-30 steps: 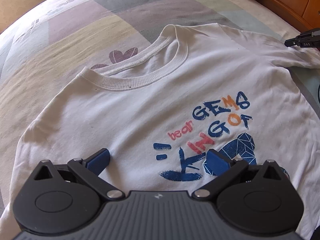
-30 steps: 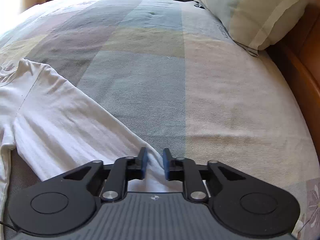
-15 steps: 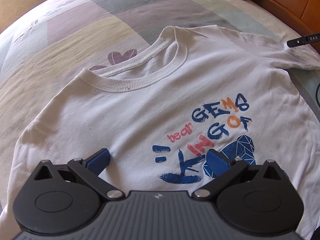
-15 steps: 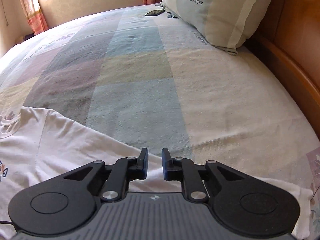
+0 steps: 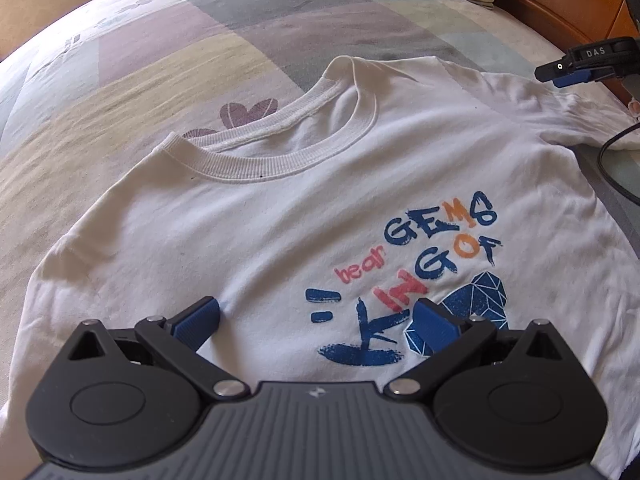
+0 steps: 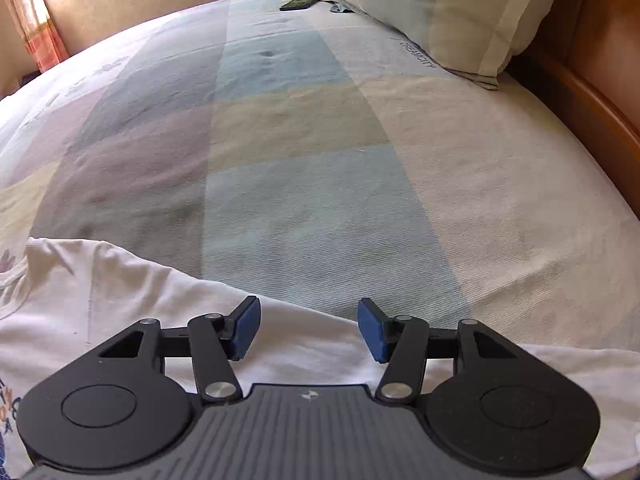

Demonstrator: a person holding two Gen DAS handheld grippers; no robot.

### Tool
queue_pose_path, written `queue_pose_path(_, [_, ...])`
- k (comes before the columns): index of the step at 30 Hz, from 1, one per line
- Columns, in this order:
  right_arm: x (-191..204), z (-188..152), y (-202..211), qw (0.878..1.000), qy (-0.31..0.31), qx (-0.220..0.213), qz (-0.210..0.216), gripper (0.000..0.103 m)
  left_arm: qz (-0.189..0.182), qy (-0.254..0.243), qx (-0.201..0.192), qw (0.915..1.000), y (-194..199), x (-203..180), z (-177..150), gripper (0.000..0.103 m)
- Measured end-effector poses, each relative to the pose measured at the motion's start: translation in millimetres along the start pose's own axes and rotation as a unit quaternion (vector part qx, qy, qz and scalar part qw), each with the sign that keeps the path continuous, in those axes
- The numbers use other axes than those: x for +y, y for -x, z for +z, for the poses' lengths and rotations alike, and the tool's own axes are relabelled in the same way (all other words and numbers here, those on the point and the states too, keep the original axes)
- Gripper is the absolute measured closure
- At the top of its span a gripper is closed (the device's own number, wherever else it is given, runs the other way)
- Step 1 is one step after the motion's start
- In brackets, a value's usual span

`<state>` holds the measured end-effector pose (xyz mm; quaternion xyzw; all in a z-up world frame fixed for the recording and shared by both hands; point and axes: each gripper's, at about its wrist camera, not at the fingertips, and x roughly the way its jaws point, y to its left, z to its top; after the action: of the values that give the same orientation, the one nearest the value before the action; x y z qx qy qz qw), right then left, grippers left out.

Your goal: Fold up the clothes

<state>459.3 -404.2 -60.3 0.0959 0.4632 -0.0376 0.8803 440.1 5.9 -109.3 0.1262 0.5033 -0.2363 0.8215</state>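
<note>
A white T-shirt (image 5: 320, 208) lies flat, print up, on the bed (image 6: 320, 140). Left claw (image 5: 316, 320) hovers wide over its chest; right claw (image 6: 308, 328), opening and empty, hovers over the sleeve (3 o'clock side). A careless grab there could bunch the cloth.

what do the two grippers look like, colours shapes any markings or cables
Both match: the left gripper and the right gripper have a grey ribbed body with a small white logo, two round black housings, black link arms on silver pivot pins, and ribbed blue pads. In the left wrist view, the right one's side carries white lettering "DAS", with a black cable beneath.
</note>
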Motion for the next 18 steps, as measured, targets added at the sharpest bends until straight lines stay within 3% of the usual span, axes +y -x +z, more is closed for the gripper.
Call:
queue_pose_path(3, [26.4,-15.2,8.5,0.998,0.003,0.013,0.059,0.028,-0.003,-0.001,0.000,1.0000,-0.3,1.7,-0.3,0.001])
queue_pose_path(6, [33.8,-33.8,3.6,0.996,0.006,0.030,0.089,0.028,-0.005,-0.001,0.000,1.0000,0.1,3.3,-1.5,0.001])
queue_pose_path(10, [-11.4,-61.2,13.4,0.991,-0.017,0.001,0.136,0.028,-0.003,-0.003,-0.001,1.0000,-0.3,3.8,-2.0,0.001])
queue_pose_path(13, [-67.1,-71.5,24.0,0.995,-0.037,-0.023,0.092,0.029,0.001,-0.003,0.001,1.0000,-1.0,2.5,-0.3,0.001])
queue_pose_path(15, [-111.2,-76.2,36.7,0.993,-0.088,-0.045,0.057,0.028,0.003,-0.002,0.001,1.0000,-1.4,2.4,-0.3,0.001])
queue_pose_path(18, [-155.8,-79.8,53.4,0.986,-0.153,-0.056,-0.047,0.024,0.005,-0.002,0.002,1.0000,-1.9,1.9,0.3,0.001])
